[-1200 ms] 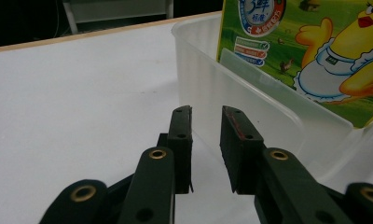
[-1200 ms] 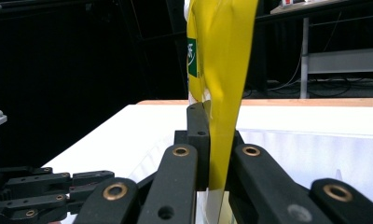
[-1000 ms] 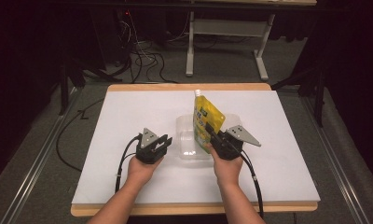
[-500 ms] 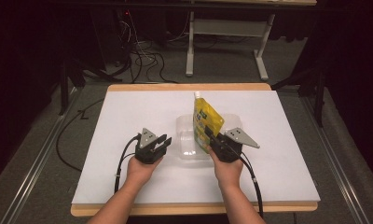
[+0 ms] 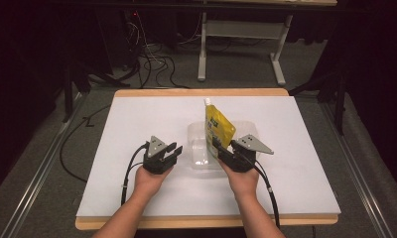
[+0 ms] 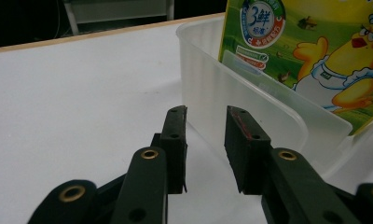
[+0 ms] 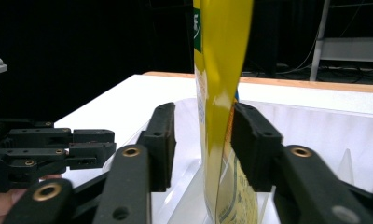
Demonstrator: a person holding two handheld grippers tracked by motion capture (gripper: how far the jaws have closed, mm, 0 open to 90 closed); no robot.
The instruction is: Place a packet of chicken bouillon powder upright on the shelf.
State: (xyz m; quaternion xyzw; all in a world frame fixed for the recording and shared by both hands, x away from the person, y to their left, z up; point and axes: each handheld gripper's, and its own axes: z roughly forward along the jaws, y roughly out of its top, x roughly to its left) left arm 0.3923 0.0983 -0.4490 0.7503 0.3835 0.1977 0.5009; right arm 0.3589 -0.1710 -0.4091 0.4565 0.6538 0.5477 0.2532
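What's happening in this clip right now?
A person works at a white-topped table with a claw in each hand. The right claw has its jaws around a yellow printed stand-up pouch that stands upright in a clear plastic rectangular container; a gap remains on one side, so the grip looks loose or open. The left claw is open, holding nothing, just beside the container's wall.
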